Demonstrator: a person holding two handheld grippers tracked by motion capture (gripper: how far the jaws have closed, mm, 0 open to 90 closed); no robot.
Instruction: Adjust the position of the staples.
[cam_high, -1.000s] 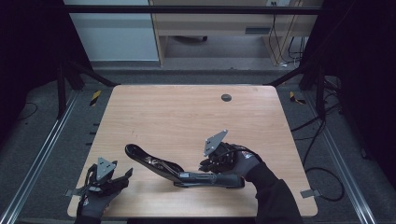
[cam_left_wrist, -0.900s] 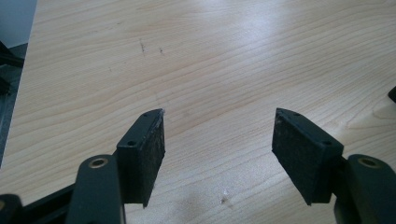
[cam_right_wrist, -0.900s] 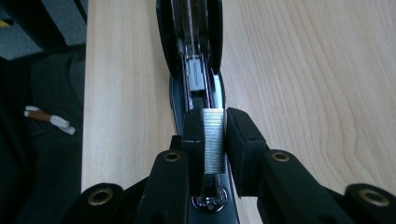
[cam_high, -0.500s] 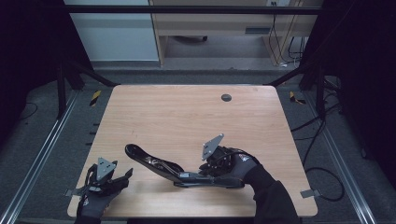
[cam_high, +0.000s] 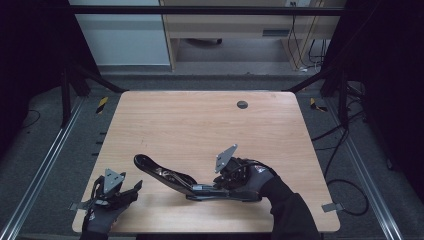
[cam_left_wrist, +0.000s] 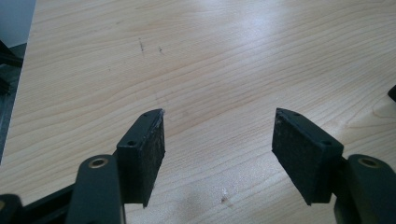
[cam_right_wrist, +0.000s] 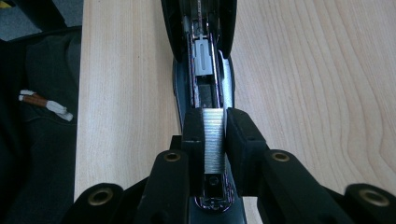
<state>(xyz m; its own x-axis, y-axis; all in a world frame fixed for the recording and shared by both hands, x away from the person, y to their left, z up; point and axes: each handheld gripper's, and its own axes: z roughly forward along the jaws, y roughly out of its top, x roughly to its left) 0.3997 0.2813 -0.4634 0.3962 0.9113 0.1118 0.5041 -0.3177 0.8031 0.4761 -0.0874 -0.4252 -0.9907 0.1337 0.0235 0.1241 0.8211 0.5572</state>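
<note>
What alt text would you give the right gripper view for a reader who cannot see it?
The right gripper pinches a silver strip of staples between its two black jaws, right over the loading channel of an opened black stapler that stretches away from the camera. The stapler lies on a light wooden table, near its edge.

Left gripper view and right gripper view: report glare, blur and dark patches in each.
Left gripper view: a pale sheen washes the table toward the top; the open tongs' near parts look soft. Right gripper view: the staple strip glints, the stapler channel is dim, the left edge is dark.
</note>
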